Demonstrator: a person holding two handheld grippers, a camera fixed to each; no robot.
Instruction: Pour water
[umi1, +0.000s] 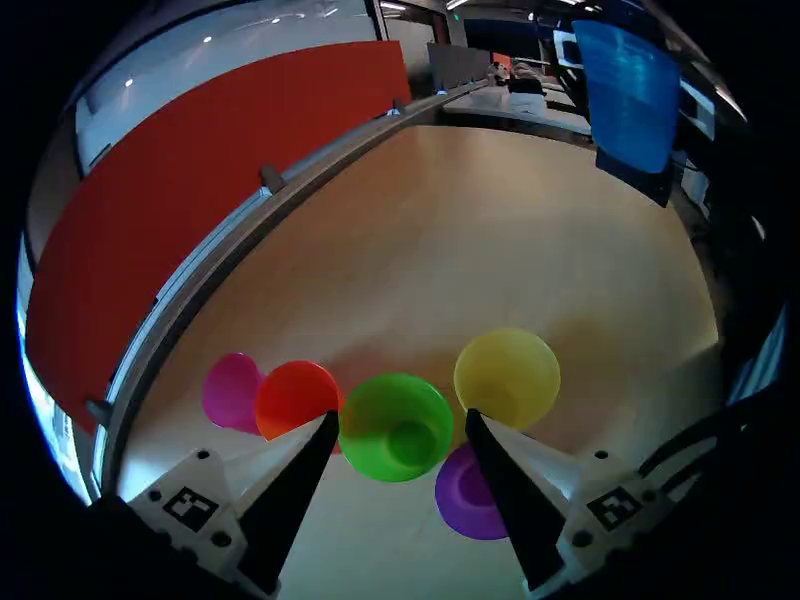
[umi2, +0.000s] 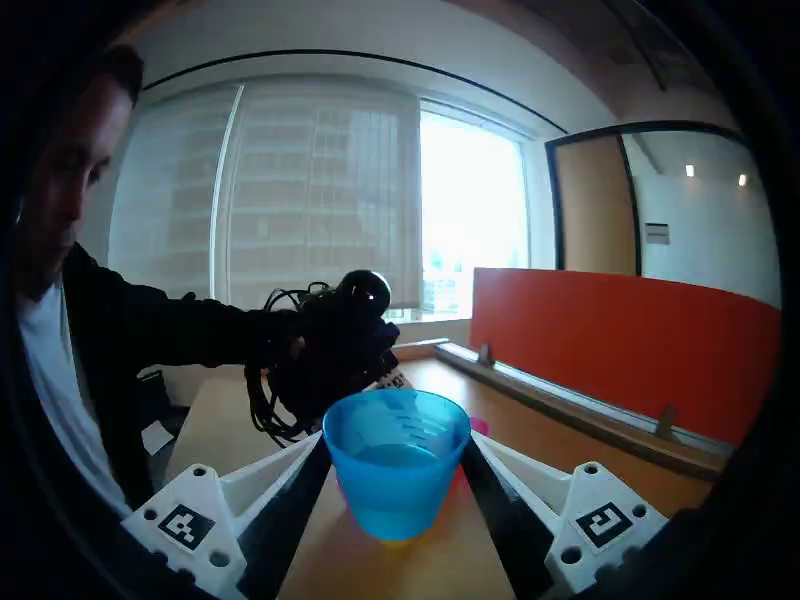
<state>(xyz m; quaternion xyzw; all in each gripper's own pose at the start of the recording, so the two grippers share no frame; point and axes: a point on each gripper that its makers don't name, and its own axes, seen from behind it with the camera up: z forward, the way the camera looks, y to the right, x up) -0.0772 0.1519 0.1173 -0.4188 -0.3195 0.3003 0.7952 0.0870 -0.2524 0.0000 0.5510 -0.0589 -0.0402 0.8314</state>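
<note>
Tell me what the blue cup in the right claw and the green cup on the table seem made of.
The blue cup: likely thin translucent plastic, glossy; the water level shows through its wall. The green cup: probably similar plastic, smooth with a soft sheen; its colour is saturated and slightly see-through toward the base.

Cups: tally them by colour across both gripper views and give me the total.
pink cup: 1
orange cup: 1
green cup: 1
yellow cup: 1
purple cup: 1
blue cup: 1
Total: 6 cups
</note>
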